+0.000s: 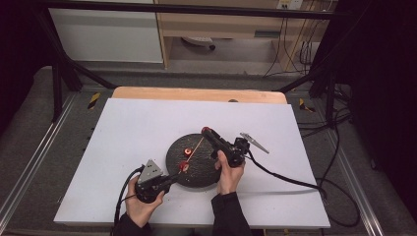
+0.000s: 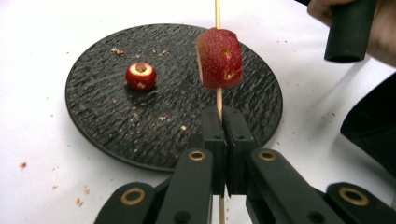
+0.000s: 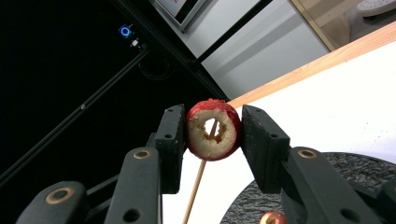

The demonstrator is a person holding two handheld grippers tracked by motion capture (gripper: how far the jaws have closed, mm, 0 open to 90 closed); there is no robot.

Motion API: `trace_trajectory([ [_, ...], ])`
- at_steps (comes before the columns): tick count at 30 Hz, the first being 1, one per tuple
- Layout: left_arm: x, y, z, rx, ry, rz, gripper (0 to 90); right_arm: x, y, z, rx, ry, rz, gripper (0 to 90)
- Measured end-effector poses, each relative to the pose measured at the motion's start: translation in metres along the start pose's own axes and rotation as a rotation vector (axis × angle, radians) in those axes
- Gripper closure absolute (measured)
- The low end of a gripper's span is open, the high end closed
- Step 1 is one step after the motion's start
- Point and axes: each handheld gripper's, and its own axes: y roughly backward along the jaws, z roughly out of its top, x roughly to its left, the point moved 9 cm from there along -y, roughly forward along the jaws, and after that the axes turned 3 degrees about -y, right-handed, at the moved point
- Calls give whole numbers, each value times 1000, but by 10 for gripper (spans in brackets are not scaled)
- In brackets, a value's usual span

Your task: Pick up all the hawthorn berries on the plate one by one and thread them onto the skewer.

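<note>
The left gripper [image 2: 222,122] pinched a wooden skewer [image 2: 218,100] carrying one red fruit piece [image 2: 219,58] above the black plate [image 2: 93,126]; a second piece [image 2: 140,75] lay there; the right gripper [image 3: 214,133] clamped a cored fruit ring [image 3: 213,129] at the skewer's tip.

Two black jaws of the right gripper [image 3: 214,135] rise from below and clamp a red cored fruit ring [image 3: 213,129] between their pads, its pale cut face and hollow centre facing the camera. A thin wooden skewer [image 3: 195,191] runs down behind the ring, visible through the hole. Lower right, a dark round plate [image 3: 345,163] sits on a white table [image 3: 336,102], with another red fruit piece [image 3: 273,218] at the bottom edge
</note>
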Motion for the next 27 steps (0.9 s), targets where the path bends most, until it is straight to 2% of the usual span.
trace_trajectory([
  [16,0,-16,25,-19,4,4,884,2,3,-7,16,7,6,612],
  [27,-1,-26,41,-28,4,3,884,5,8,-18,51,18,18,612],
])
